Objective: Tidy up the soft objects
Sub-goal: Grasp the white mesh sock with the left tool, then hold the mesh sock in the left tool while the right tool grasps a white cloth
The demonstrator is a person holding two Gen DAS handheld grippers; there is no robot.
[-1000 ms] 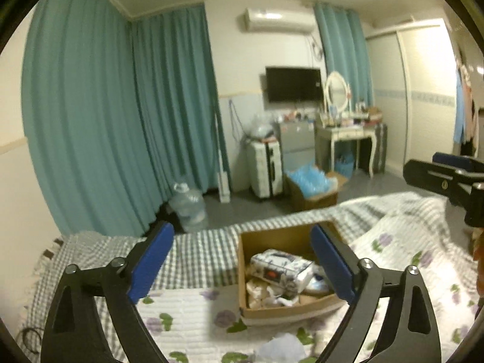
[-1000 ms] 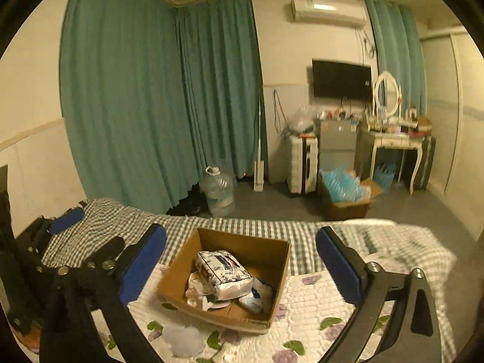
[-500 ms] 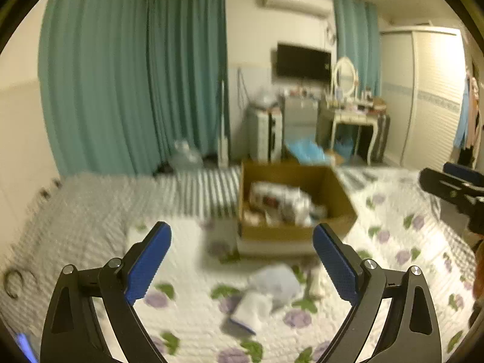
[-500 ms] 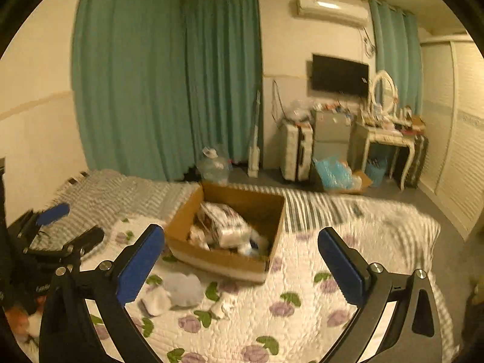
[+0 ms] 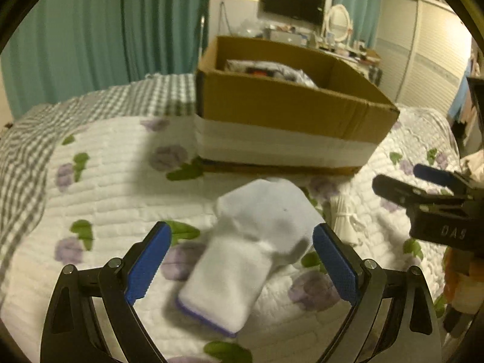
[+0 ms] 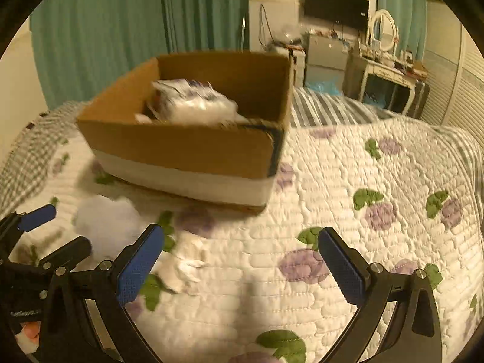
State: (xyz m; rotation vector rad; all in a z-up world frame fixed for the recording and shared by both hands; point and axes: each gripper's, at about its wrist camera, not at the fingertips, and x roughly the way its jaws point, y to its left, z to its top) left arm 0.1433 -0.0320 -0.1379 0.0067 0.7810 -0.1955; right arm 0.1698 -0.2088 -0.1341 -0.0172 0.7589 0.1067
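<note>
A white sock with a purple edge [image 5: 230, 284] lies on the flowered quilt, under a second pale sock [image 5: 266, 211]. My left gripper [image 5: 242, 260] is open, its blue pads on either side of the socks, just above them. A cardboard box [image 5: 287, 103] with soft items inside stands right behind. In the right wrist view the box [image 6: 187, 148] is ahead to the left. My right gripper [image 6: 239, 260] is open and empty over the quilt. A small white fabric piece [image 6: 184, 269] lies by its left finger, and the pale sock [image 6: 106, 227] is further left.
The bed's flowered quilt [image 6: 348, 199] spreads to the right. A checked blanket [image 5: 27, 151] covers the far left. The right gripper [image 5: 435, 199] shows at the left view's right edge. Teal curtains, a dresser and a wardrobe stand beyond the bed.
Both grippers have dropped down and forward toward the quilt. The socks now sit between the left gripper's open fingers. The box looks much nearer in both views.
</note>
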